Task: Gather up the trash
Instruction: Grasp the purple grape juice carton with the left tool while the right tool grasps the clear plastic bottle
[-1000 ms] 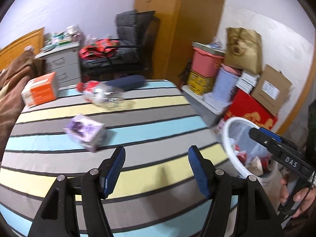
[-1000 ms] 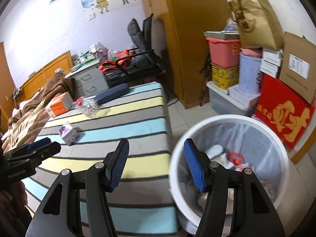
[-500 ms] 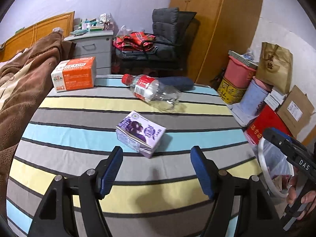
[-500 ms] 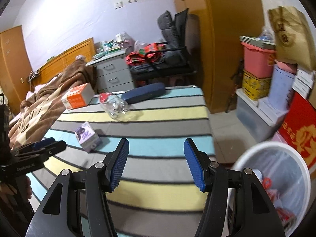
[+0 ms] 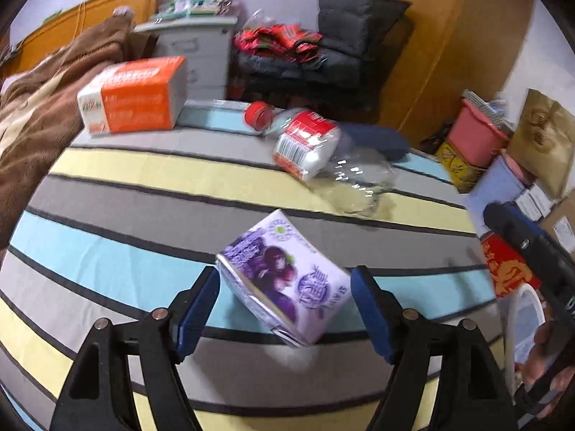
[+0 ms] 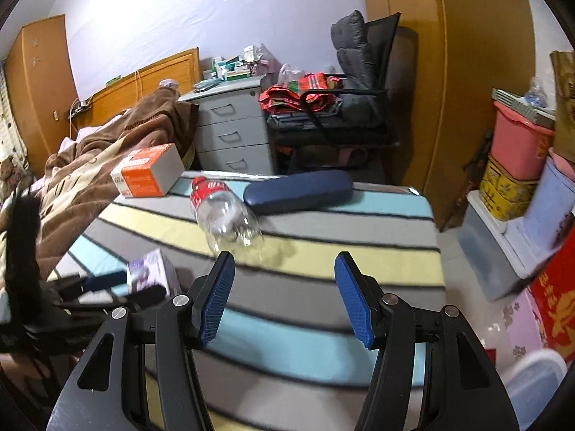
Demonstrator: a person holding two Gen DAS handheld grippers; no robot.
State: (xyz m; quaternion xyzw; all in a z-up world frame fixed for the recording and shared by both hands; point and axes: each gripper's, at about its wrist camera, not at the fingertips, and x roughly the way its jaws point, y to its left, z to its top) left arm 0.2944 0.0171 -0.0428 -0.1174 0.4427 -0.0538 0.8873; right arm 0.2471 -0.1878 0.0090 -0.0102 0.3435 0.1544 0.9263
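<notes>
— Where is your left gripper (image 5: 284, 305) now?

— A second ago it looked across the bed with the purple carton (image 5: 284, 280) lying far off to the left. Now that carton sits right between its blue pads (image 5: 199, 309), low on the striped blanket (image 5: 125, 186). My jaws have just been opening, and they stand wide, one on either side of the carton. I can't tell for sure whether the left pad brushes its corner, but nothing is clamped yet.

— And the right one?

— My right gripper (image 6: 284, 298) is open too, jaws apart and empty, unchanged in width. Its view has swung away from the white bin (image 6: 535, 380), which a second ago filled the near right and is now only a sliver in the corner. Ahead of it lies the clear bottle (image 6: 224, 215) with the red label, just near the dark blue case (image 6: 298, 190).

— So what does that mean for the job?

— I judge both hands are lining up on trash: carton for the left, probably the bottle for the right. The carton lies tilted, so closing square on its faces matters, or it may twist out. The orange box (image 5: 133, 95) at the far left remains.
</notes>
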